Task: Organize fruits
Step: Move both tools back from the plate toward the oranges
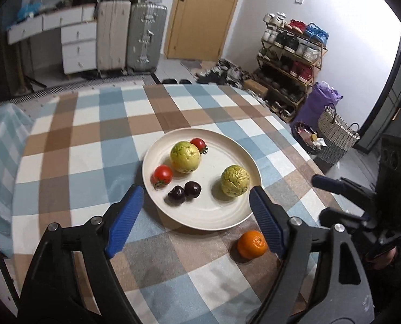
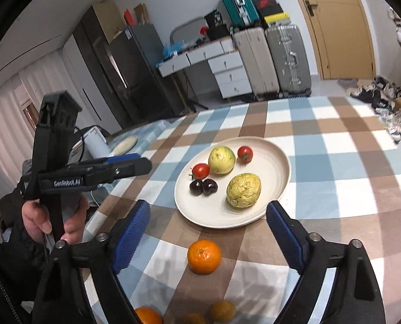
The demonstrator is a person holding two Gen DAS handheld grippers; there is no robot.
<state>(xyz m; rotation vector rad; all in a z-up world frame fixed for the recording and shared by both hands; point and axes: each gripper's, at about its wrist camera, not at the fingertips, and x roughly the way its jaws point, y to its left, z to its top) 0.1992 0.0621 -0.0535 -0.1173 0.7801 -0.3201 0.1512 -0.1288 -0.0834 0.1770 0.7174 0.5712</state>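
Round orange mandarin (image 2: pixel 204 256) is lying at twelve o'clock, centred before wide-open, empty right gripper (image 2: pixel 208 228); left gripper (image 1: pixel 196 217), also gaping empty, is sitting farther off.

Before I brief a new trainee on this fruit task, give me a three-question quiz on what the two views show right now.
1. True or false: the orange nearest the plate lies on the plate.
2. How many cherry tomatoes are on the plate?
A) one B) two C) four
3. Fill in: the two dark cherries sit ___ each other.

Key:
1. False; it rests on the checked tablecloth, apart from the rim.
2. B: one left of the smoother guava, one behind it.
3. Touching. Both the left tool and right tool are open.
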